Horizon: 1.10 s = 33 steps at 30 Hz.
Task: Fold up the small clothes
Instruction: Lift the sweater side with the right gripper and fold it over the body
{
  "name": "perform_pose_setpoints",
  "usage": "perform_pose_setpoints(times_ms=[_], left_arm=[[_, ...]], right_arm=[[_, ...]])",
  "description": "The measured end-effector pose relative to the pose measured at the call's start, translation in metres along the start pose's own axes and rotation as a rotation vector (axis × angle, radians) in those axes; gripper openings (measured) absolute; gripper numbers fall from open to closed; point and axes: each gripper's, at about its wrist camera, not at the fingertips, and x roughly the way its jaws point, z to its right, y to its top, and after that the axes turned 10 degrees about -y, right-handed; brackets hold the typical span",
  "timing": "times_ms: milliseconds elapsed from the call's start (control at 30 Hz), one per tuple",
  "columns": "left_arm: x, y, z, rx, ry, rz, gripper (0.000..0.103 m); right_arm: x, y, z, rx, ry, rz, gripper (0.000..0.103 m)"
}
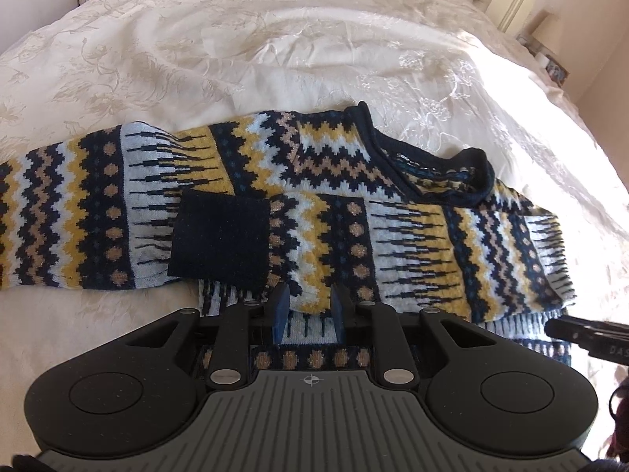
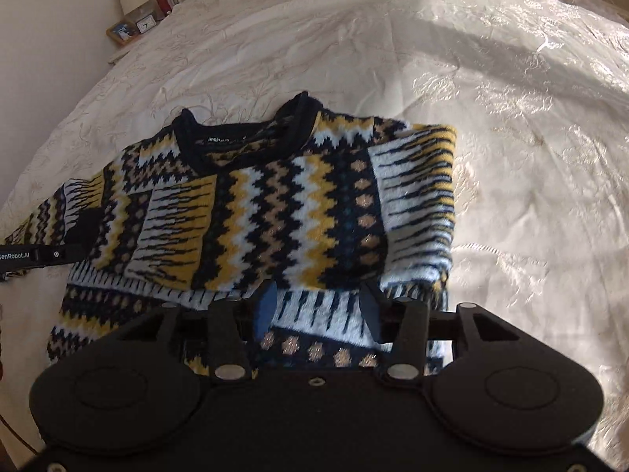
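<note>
**Sweater flat on the bed, both tongs apart over its hem side**

Now your left tongs [image 1: 307, 306] sit just above the near edge of the patterned sweater [image 1: 338, 212], blue-padded fingers apart with nothing between them. Your right tongs [image 2: 316, 308] stand wider apart over the same knit, also holding nothing. The sweater lies spread on the cream bedspread [image 1: 236, 39], neckline pointing away from you, one sleeve folded across the chest.

From the left wrist view you see that sleeve's dark cuff [image 1: 220, 238] lying on the body, and the other sleeve stretching off to the left. The right wrist view barely shows the cuff, but gives you the collar label and the folded right-hand edge, plus a nightstand [image 2: 129, 29] holding a small clock [image 2: 145, 23]. Each view catches the other tool at its edge.
</note>
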Motion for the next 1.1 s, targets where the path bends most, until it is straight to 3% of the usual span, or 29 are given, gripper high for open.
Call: perform_pose_setpoints(times_ms=[133, 400, 433, 467, 500, 767, 867, 933, 1000, 1067, 1100], left_arm=[[-0.005, -0.003, -0.001, -0.002, 0.007, -0.002, 0.022], [-0.012, -0.005, -0.004, 0.004, 0.025, -0.001, 0.022], [-0.011, -0.005, -0.005, 0.002, 0.027, -0.003, 0.022], [-0.011, -0.005, -0.005, 0.0, 0.027, -0.005, 0.022], [-0.01, -0.005, -0.005, 0.001, 0.027, -0.005, 0.022], [0.002, 0.003, 0.001, 0.042, 0.015, -0.005, 0.022], [0.012, 0.005, 0.004, 0.053, 0.015, -0.013, 0.022], [0.017, 0.007, 0.005, 0.06, 0.022, -0.015, 0.022], [0.022, 0.009, 0.005, 0.057, 0.035, -0.014, 0.022], [0.027, 0.011, 0.002, 0.051, 0.042, -0.015, 0.022], [0.031, 0.012, 0.0, 0.051, 0.051, -0.021, 0.022]], right_arm=[[0.019, -0.003, -0.001, 0.054, 0.0, -0.004, 0.062], [0.04, 0.01, 0.032, 0.444, 0.072, 0.048, 0.063], [0.041, 0.01, 0.035, 0.475, 0.072, 0.05, 0.06], [0.041, 0.011, 0.038, 0.495, 0.067, 0.056, 0.045], [0.04, 0.011, 0.04, 0.504, 0.051, 0.059, 0.012], [0.021, 0.016, 0.078, 0.597, -0.013, 0.127, 0.012], [0.027, 0.013, 0.09, 0.638, 0.042, 0.073, 0.02], [0.027, 0.015, 0.089, 0.593, 0.038, 0.033, 0.026], [0.025, 0.017, 0.084, 0.522, 0.073, -0.016, 0.054], [0.018, 0.02, 0.075, 0.418, 0.083, -0.054, 0.068], [0.014, 0.022, 0.07, 0.351, 0.08, -0.068, 0.07]])
